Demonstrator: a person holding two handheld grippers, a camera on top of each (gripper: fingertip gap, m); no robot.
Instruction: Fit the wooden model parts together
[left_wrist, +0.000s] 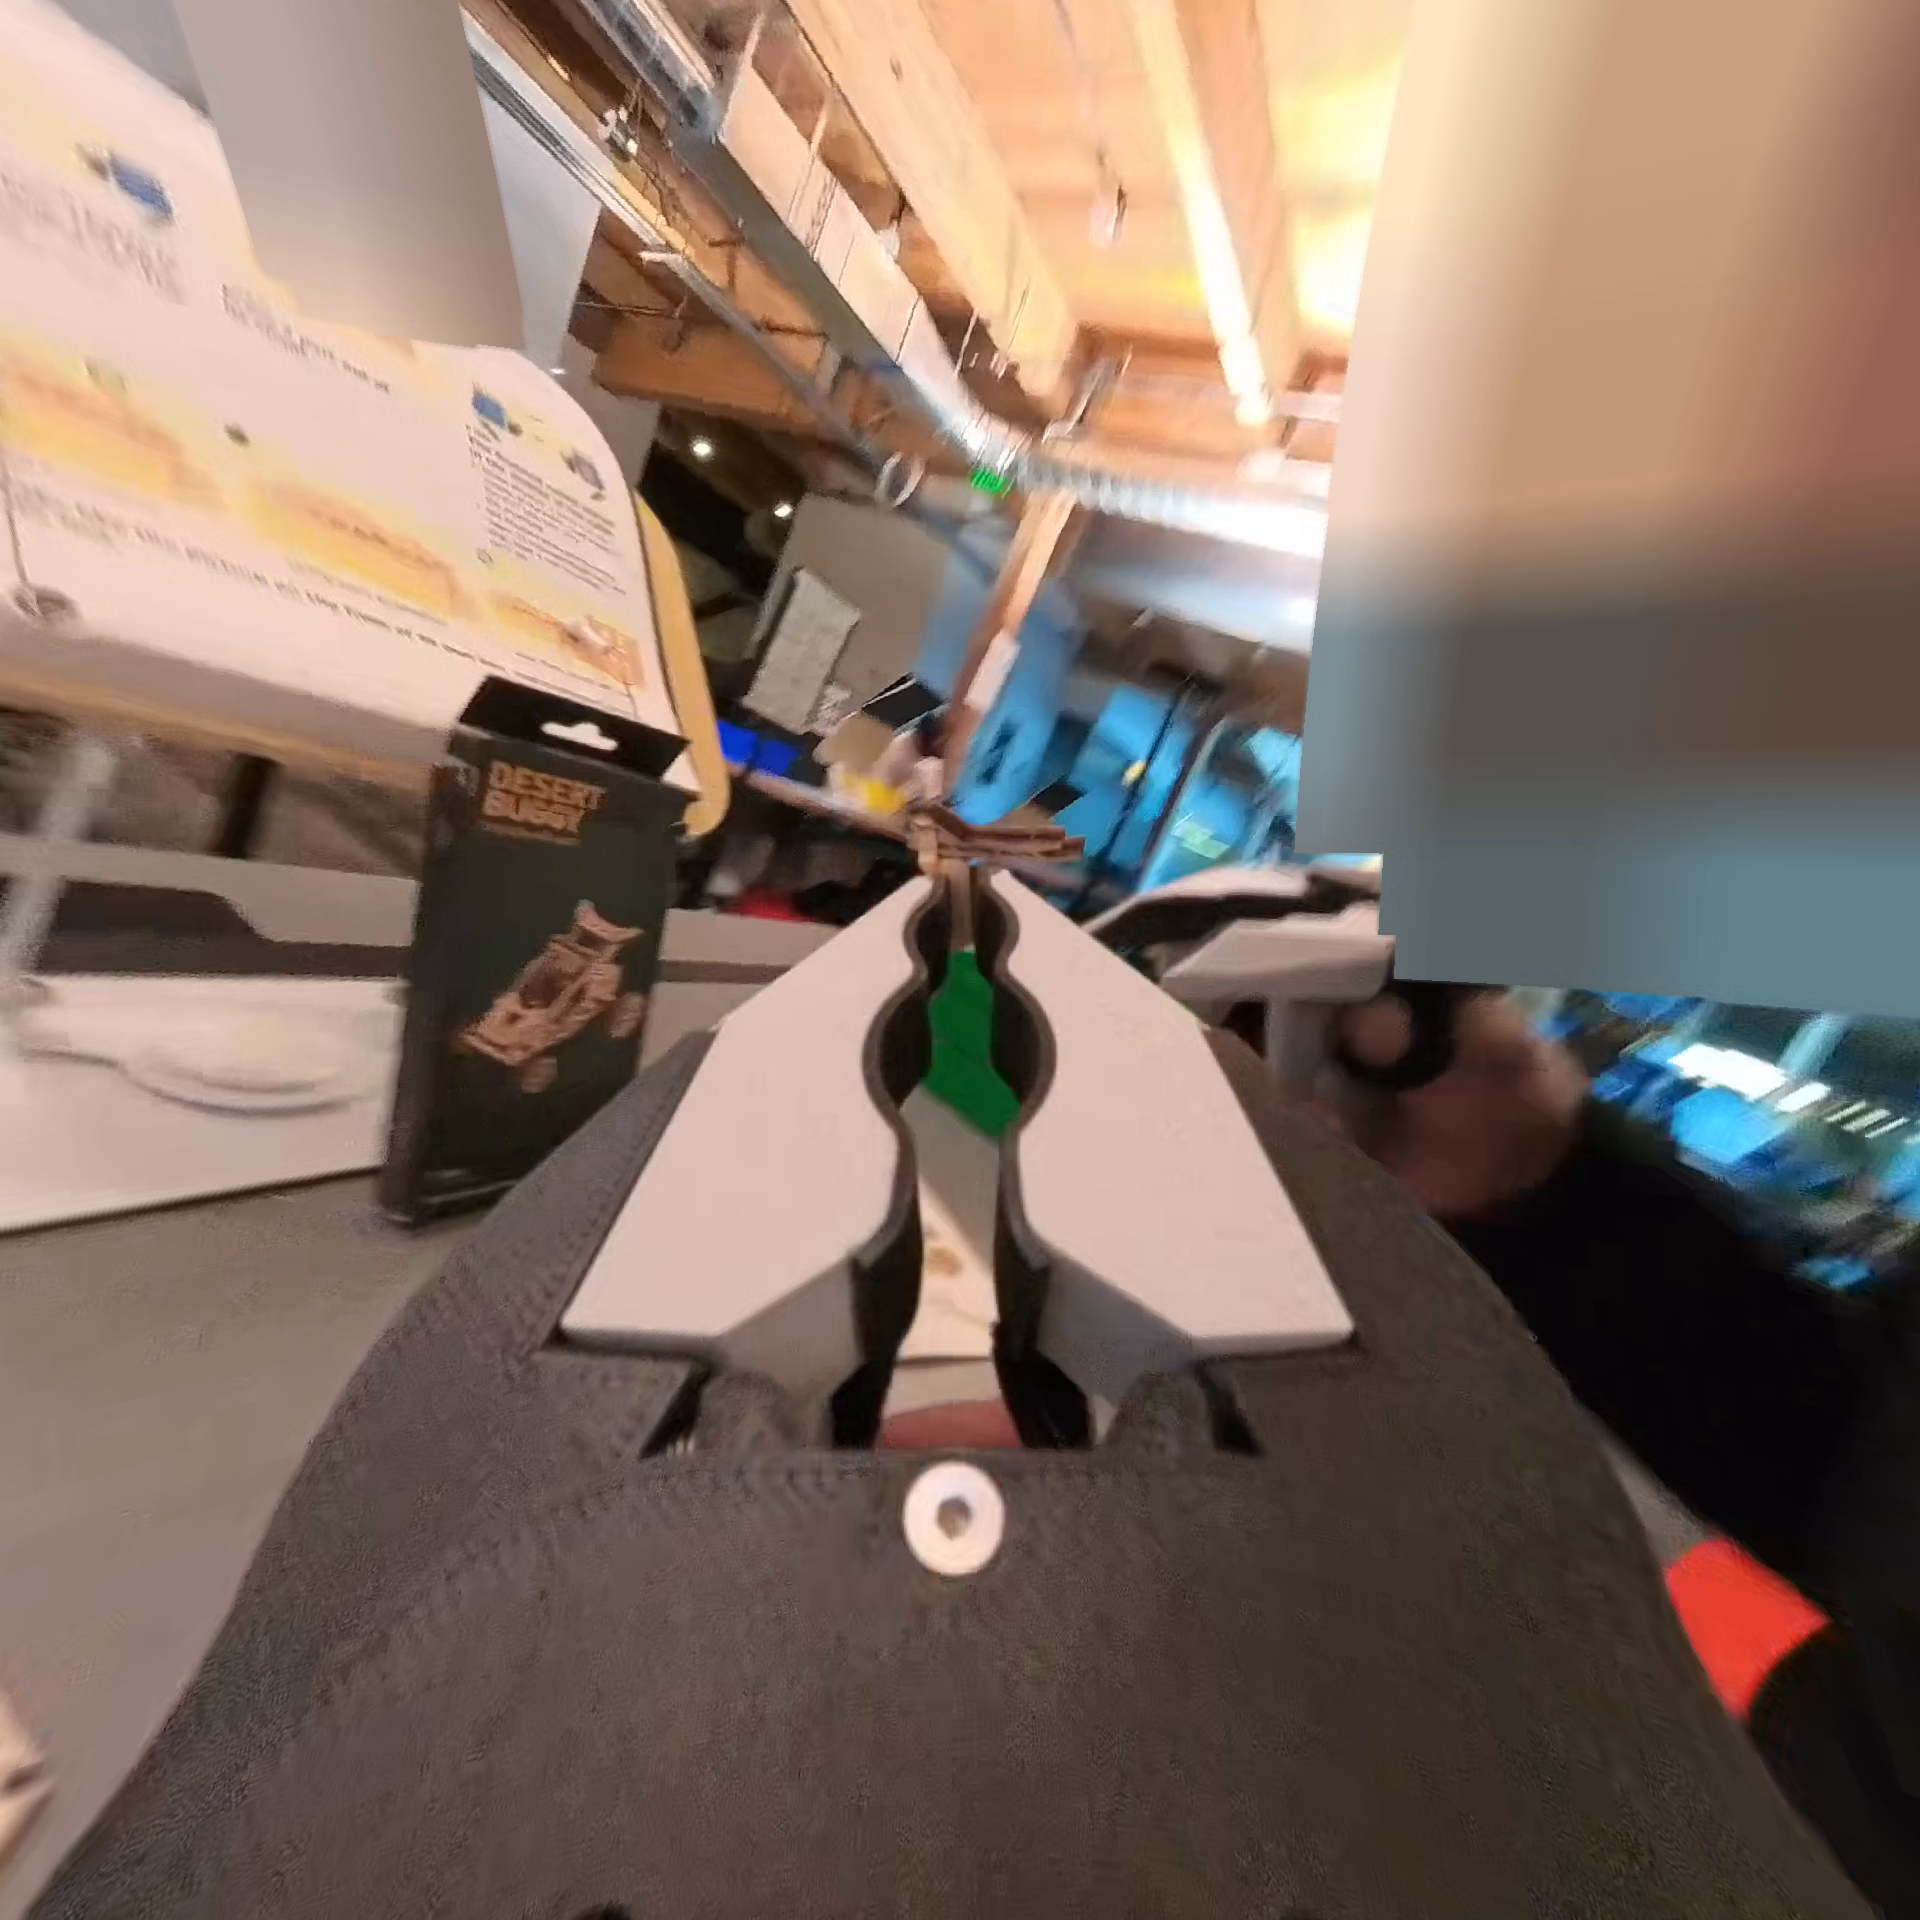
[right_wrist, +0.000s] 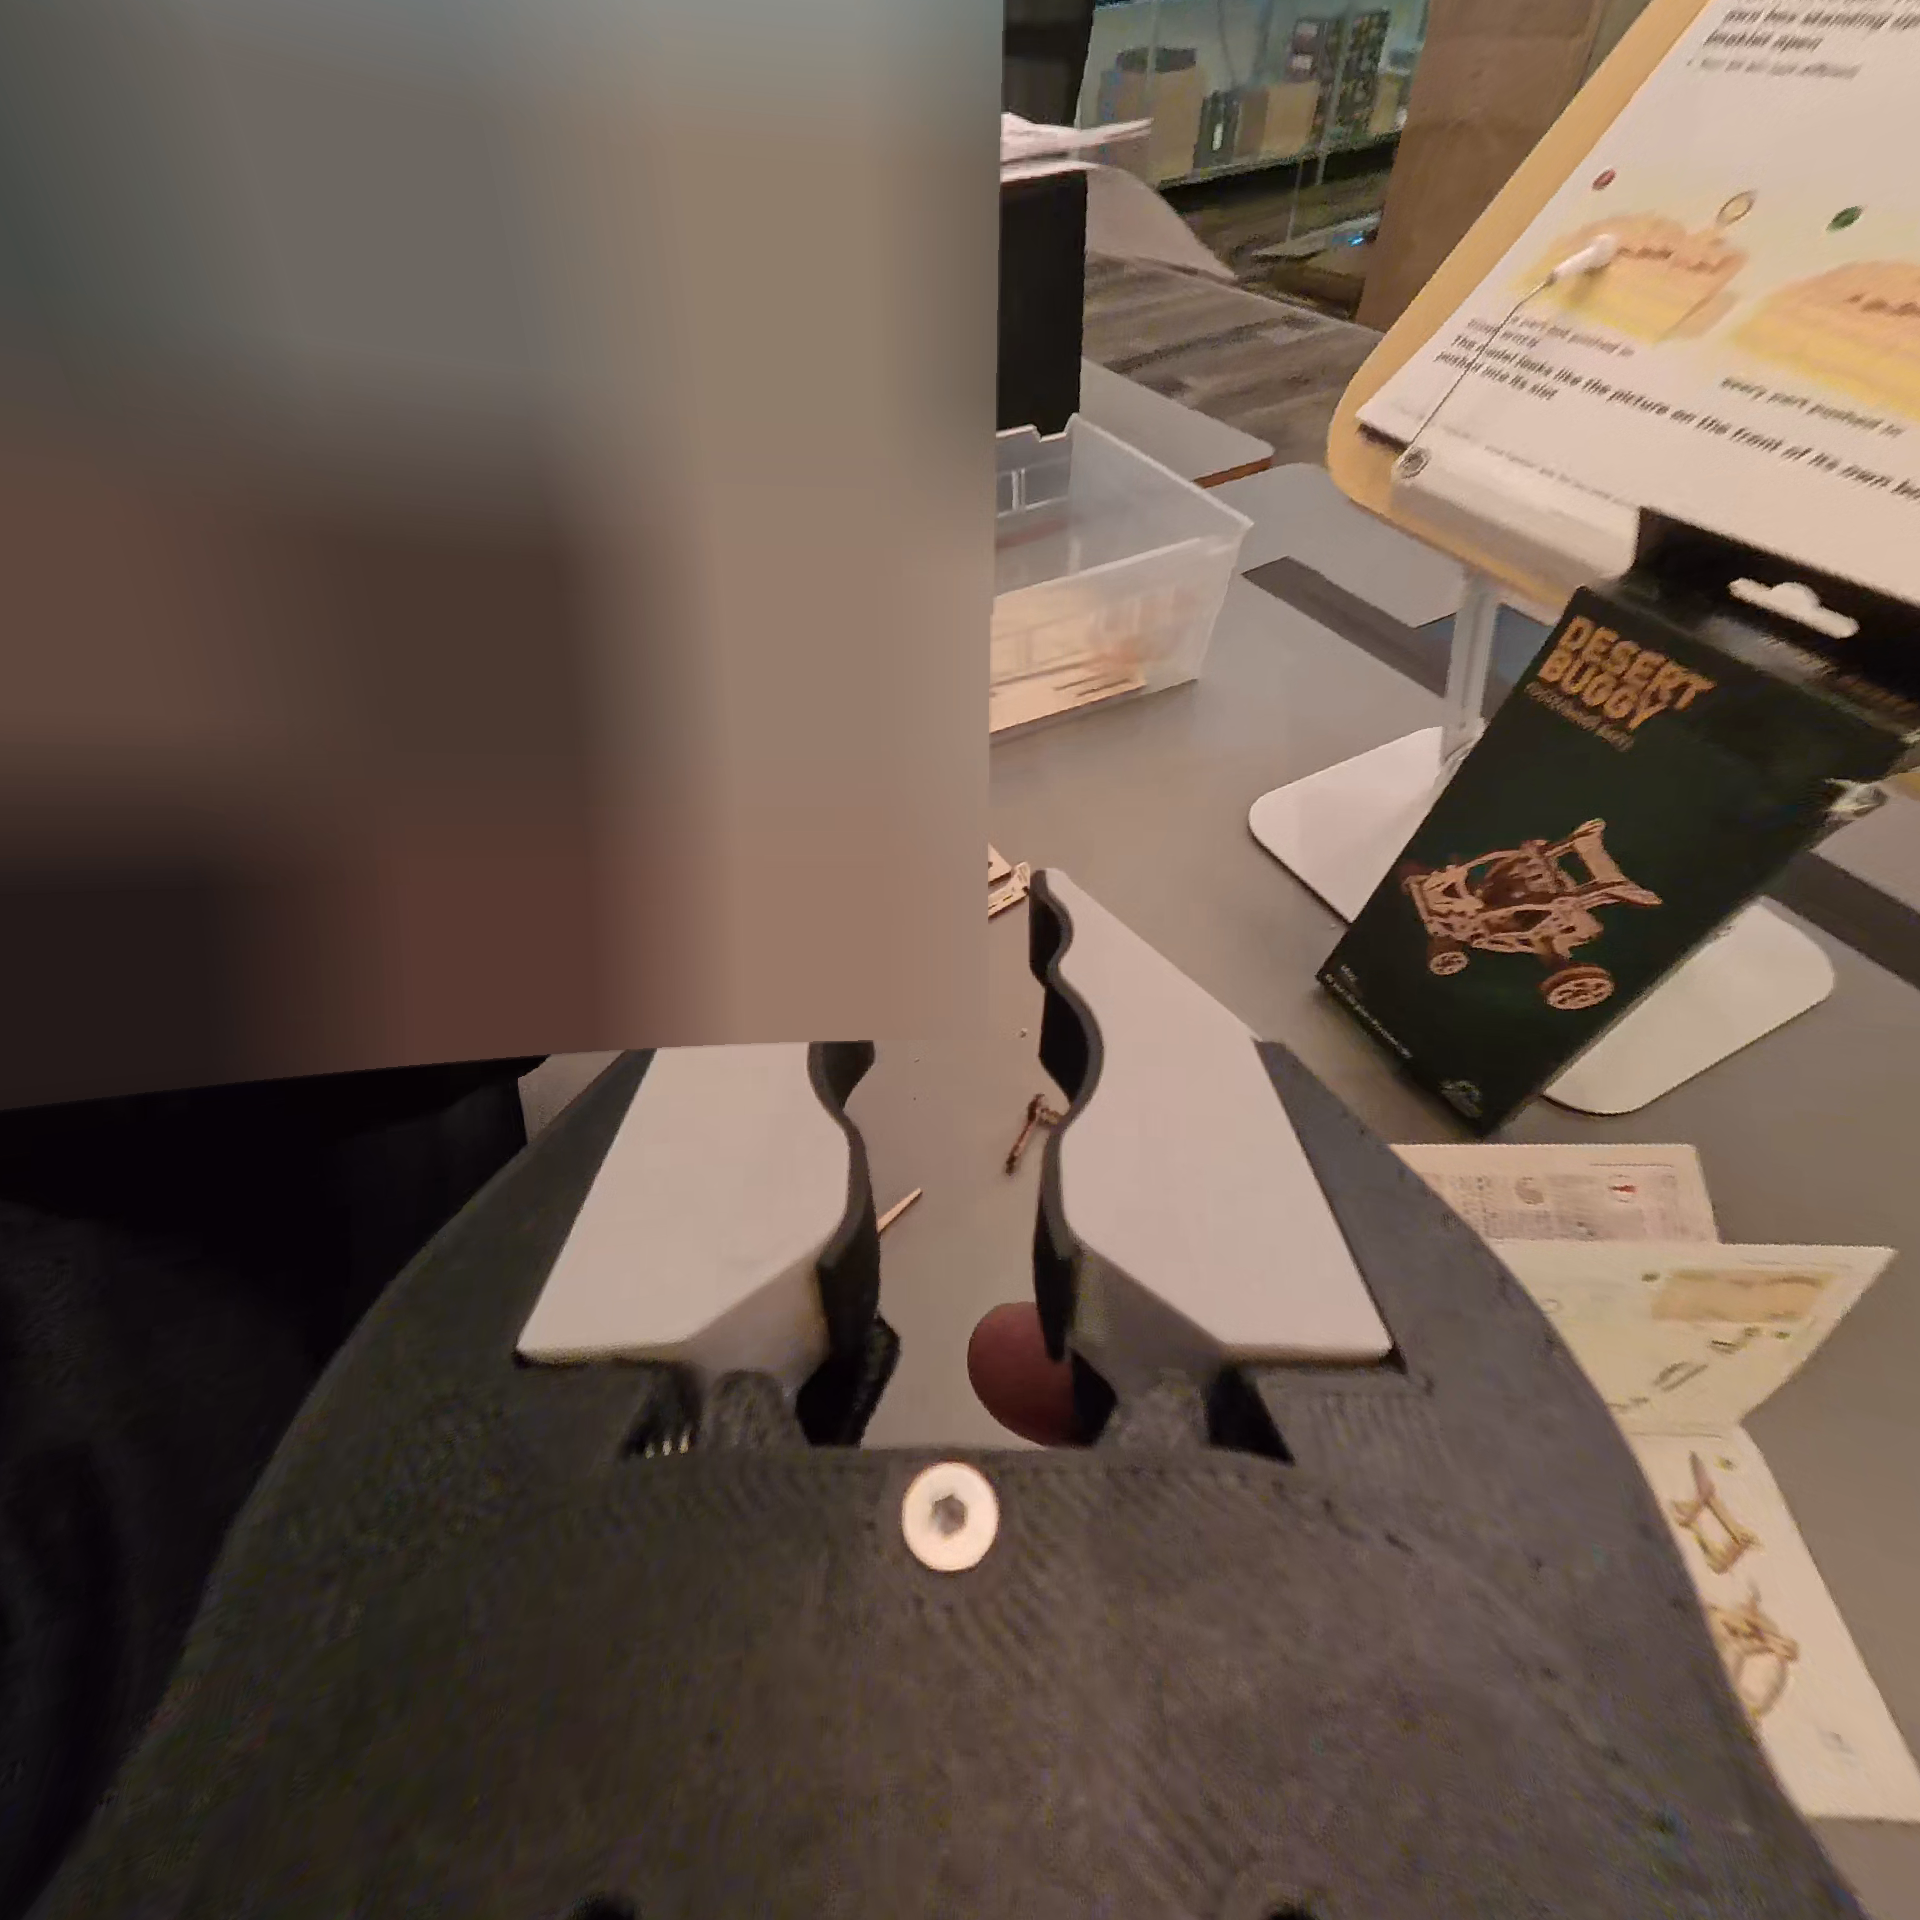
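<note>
In the left wrist view my left gripper (left_wrist: 961, 883) is shut on a small flat wooden model part (left_wrist: 992, 836). The part sticks out past the fingertips and is held up in the air. My right gripper (right_wrist: 961, 935) is open. Its right finger (right_wrist: 1132, 1039) shows in full, while its left fingertip is hidden behind a blurred patch. I see nothing between its fingers. It also shows in the left wrist view (left_wrist: 1278, 935), held by a hand just right of the wooden part. Small loose wooden bits (right_wrist: 1034, 1127) lie on the grey table (right_wrist: 1195, 810) below it.
A dark model-kit box (right_wrist: 1621, 862) stands upright on the table, also in the left wrist view (left_wrist: 530, 987). An instruction board on a white stand (right_wrist: 1662, 312) is behind it. A clear bin with wooden sheets (right_wrist: 1122, 561) sits farther back. Paper instruction leaflets (right_wrist: 1662, 1351) lie at the right.
</note>
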